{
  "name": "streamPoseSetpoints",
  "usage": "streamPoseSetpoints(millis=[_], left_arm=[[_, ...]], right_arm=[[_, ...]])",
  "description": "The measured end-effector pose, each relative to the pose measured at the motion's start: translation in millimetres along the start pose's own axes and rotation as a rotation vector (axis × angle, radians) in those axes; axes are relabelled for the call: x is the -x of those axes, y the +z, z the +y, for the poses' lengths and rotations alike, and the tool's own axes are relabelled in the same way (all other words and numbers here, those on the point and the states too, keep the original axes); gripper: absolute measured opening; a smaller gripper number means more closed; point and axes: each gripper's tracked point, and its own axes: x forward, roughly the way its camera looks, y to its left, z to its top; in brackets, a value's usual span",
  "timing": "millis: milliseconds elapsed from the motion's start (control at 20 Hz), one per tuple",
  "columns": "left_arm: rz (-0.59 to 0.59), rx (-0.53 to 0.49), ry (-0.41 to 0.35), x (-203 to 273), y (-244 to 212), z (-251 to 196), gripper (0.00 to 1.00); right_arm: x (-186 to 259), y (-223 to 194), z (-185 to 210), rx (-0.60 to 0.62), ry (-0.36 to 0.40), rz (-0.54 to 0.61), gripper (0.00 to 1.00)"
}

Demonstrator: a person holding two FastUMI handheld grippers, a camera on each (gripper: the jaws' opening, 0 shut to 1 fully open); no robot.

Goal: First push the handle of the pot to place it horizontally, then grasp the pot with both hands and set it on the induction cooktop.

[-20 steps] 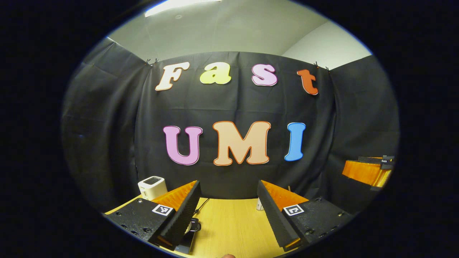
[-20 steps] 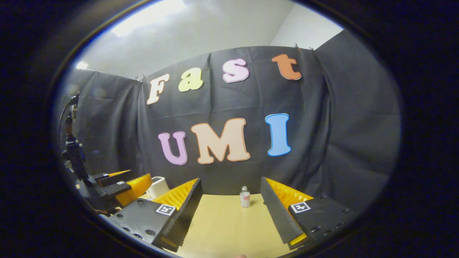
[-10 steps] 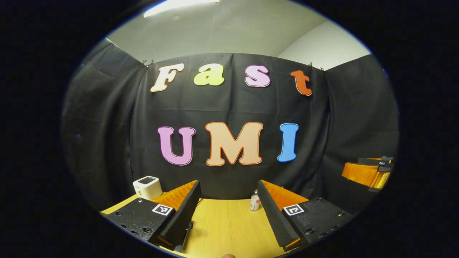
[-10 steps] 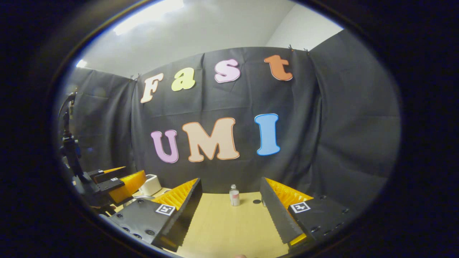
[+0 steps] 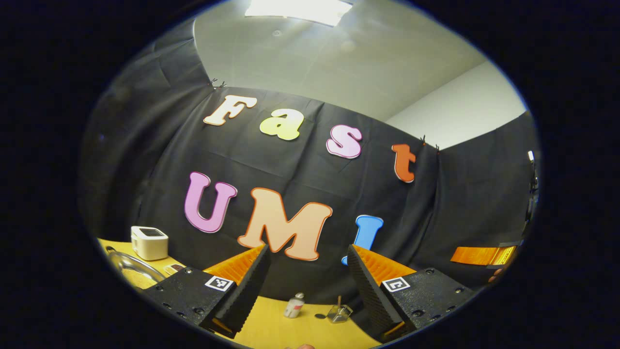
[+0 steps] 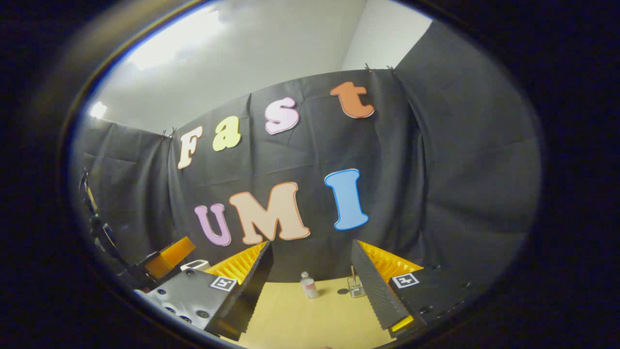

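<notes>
While tongs (image 5: 307, 291) gape, pot (image 5: 133, 269) rim cut off.

Both gripper views have tilted since a second ago. Past the left gripper (image 5: 306, 291), a small bottle (image 5: 294, 306) and a clear glass piece (image 5: 337, 312) have come into sight between its fingers. A metal rim (image 5: 133, 265) has appeared at its left.

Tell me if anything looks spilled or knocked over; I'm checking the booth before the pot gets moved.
Nothing stands out. The small bottle stands upright on the table, the clear little container sits beside it, and the white box rests squarely. Both grippers hang open.
</notes>
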Motion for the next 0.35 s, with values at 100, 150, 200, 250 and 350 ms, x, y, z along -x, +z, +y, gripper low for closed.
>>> streamPoseSetpoints(millis=[100, 150, 200, 250, 350], left_arm=[[-0.032, 0.011, 0.006, -15, -31, -13, 0.96], [-0.018, 0.011, 0.011, -20, -54, -22, 0.96], [0.014, 0.011, 0.020, -22, -81, -28, 0.96], [0.060, 0.010, 0.026, -22, -113, -34, 0.92], [0.143, 0.011, 0.032, -13, -171, -44, 0.92]], right_arm=[[-13, -1, -44, -0.015, -0.029, -0.038, 0.92], [-19, -7, -66, -0.029, -0.051, -0.060, 0.93], [-23, -16, -86, -0.042, -0.063, -0.084, 0.92], [-27, -29, -104, -0.051, -0.074, -0.108, 0.92], [-33, -69, -141, -0.052, -0.120, -0.133, 0.92]])
